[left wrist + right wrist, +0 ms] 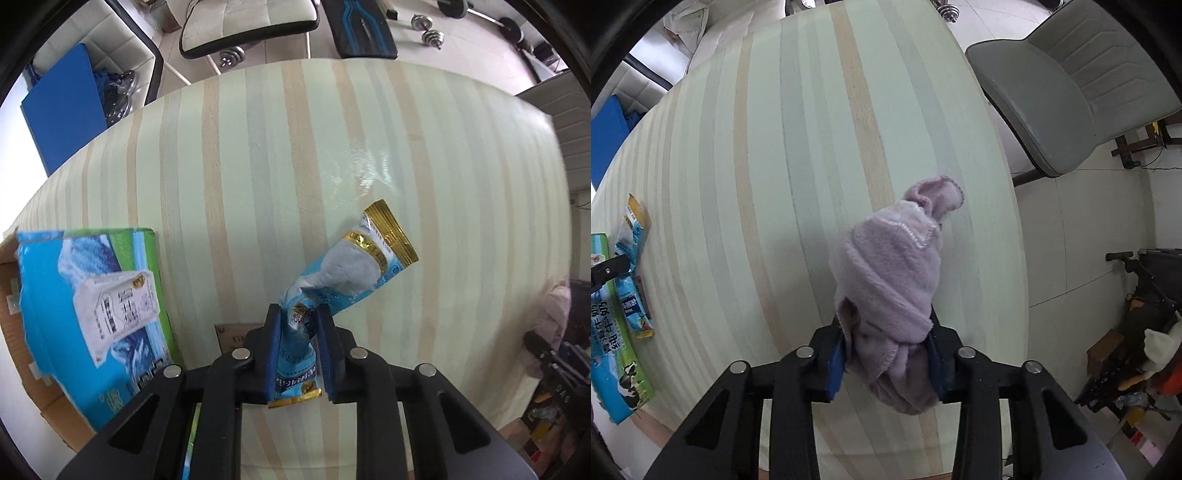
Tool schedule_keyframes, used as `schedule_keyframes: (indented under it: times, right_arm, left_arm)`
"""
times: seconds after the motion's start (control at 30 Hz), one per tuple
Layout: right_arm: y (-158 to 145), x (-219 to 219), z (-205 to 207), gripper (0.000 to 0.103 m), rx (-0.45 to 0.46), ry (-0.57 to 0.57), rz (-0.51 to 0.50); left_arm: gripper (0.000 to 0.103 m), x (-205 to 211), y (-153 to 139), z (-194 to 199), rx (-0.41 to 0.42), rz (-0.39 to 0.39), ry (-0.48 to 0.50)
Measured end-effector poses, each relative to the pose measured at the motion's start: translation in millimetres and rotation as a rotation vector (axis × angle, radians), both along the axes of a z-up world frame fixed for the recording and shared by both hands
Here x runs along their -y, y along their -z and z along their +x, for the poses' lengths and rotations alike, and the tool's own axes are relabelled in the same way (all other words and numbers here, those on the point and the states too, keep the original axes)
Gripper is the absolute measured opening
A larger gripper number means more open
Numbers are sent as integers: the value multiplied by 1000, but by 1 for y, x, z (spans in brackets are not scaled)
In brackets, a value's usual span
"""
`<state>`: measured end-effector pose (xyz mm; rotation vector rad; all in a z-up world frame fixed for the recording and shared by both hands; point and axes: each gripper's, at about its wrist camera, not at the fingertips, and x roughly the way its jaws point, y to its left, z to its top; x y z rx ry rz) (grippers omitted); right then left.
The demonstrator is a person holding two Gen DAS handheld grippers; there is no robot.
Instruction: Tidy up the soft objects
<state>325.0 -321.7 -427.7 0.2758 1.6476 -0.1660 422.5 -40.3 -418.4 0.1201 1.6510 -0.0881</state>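
Two loads held: my left hand-held gripper (298,325) clamps the snack pouch (347,273) just right of the milk carton box (92,314); the right hand-held gripper (886,332) clamps the lilac cloth (890,277) well right of that box, above the tabletop (775,147). I'd lower both gently, releasing only on contact.

Pouch (343,273): between left gripper (298,325) jaws, over desk (258,166).
Carton (92,314): on desk, left of pouch.
Cloth (890,288): between right gripper (886,332) jaws, over desk.
Chair (1071,92): beyond desk's right edge.
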Motion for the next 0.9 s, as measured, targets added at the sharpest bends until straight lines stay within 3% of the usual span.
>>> schedule_keyframes:
  times: [0.23,0.43,0.53,0.6,0.67,0.73,0.77,0.9]
  right_arm:
    - [-42,-30,-29,36,89,2,101]
    - [-109,-81,-48,36,194,-60,157]
    - [-137,-107,-52,36,225,-97,147]
    - [-144,-114,-52,36,236,-103,130]
    - [-141,-111,-51,36,231,-78,124]
    - [-133,-103,-49,36,215,-35,149]
    - [-128,-97,-47,36,209,-22,148]
    - [-111,-83,-49,36,191,2,123]
  left_arm:
    - [7,-1,-67,-33,74,-170,2]
    - [7,-28,-120,-52,126,-267,7]
    - [12,-34,-117,-44,102,-314,32]
    - [49,-19,-104,-33,68,-303,134]
    - [63,5,-88,-31,71,-187,287]
    - [63,18,-66,-22,60,-74,395]
    - [63,24,-52,-16,28,-54,421]
    - [63,45,-17,0,-79,-69,433]
